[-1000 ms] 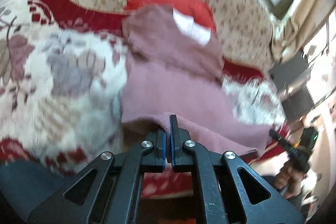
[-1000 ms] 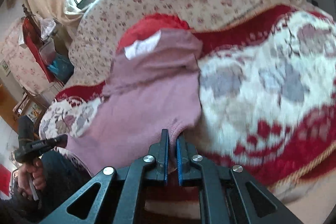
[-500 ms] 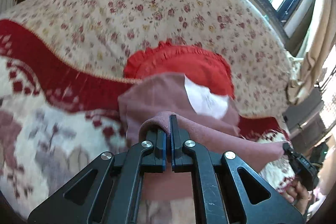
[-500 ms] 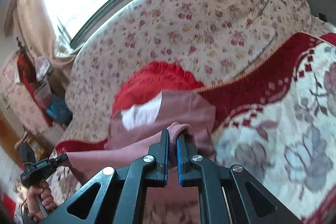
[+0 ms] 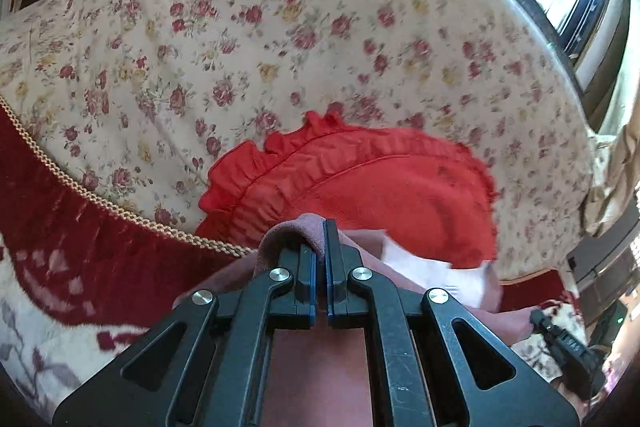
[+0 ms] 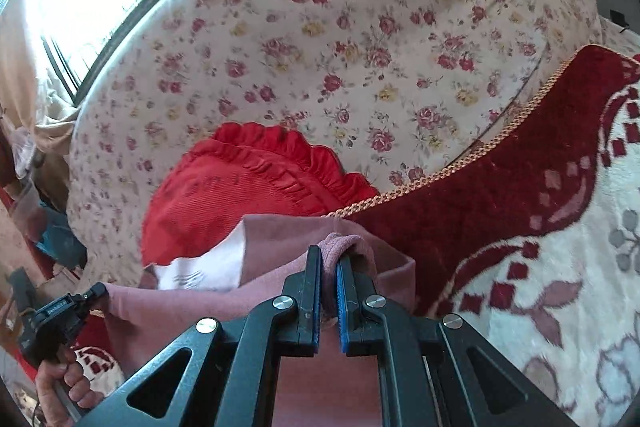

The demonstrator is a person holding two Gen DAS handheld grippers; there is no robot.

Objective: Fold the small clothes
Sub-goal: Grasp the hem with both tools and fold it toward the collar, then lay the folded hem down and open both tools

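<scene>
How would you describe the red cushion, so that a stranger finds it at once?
Find the floral sofa back. The red cushion leans against its foot, just behind the pink garment. Its ruffled edge and plain bright red separate it from the darker patterned blanket.

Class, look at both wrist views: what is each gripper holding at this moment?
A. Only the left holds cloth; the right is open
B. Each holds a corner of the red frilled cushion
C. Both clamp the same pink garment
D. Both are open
C: the left gripper and the right gripper are each shut on a bunched edge of the pink garment, which lies in front of the red frilled cushion.
</scene>
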